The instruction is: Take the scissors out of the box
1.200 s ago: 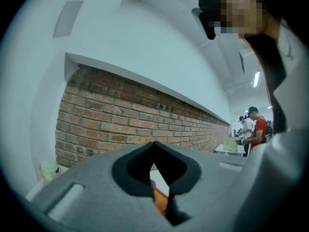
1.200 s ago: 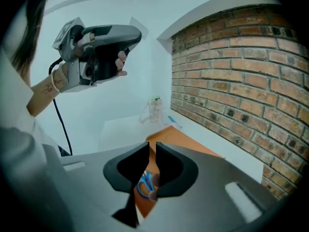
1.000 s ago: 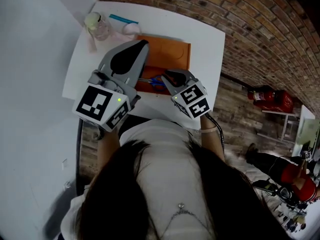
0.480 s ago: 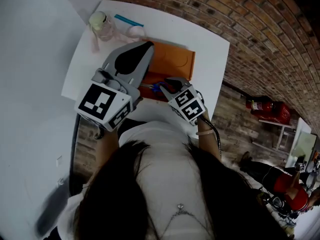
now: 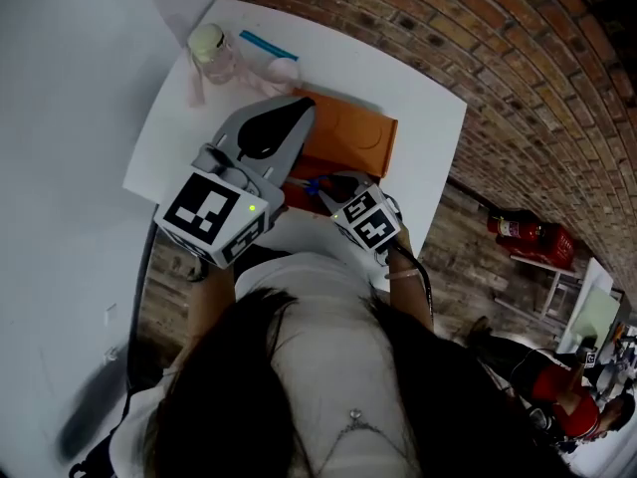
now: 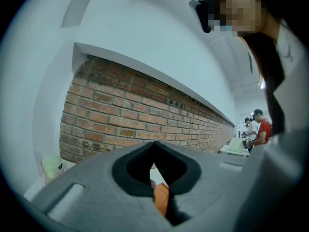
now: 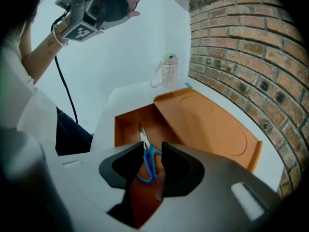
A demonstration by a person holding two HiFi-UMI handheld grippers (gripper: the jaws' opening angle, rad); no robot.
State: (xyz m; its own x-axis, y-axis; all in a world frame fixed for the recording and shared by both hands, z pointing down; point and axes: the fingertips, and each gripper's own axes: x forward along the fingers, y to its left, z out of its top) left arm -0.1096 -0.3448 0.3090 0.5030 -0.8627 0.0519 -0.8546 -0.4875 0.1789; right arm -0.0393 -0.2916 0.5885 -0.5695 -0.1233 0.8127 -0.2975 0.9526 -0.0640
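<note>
The orange box stands open on the white table, its lid tilted back toward the brick wall. Blue-handled scissors lie flat on the box floor, blades pointing away from me. My right gripper points steeply down just above the handles. Its jaws have just been opening and stand apart; the scissors show through the gap, and the pads do not press on them. In the head view the right gripper hangs over the box's near end. My left gripper is held level above the box's left side, shut and empty.
A jar with a pale lid, a teal stick and a small white thing sit at the table's far left corner. The brick wall runs along the table's far side. A red extinguisher lies on the floor to the right.
My right gripper has sunk toward the open box, tipped further down, and its jaws have spread. The left gripper has drifted slightly over the box's left side.
</note>
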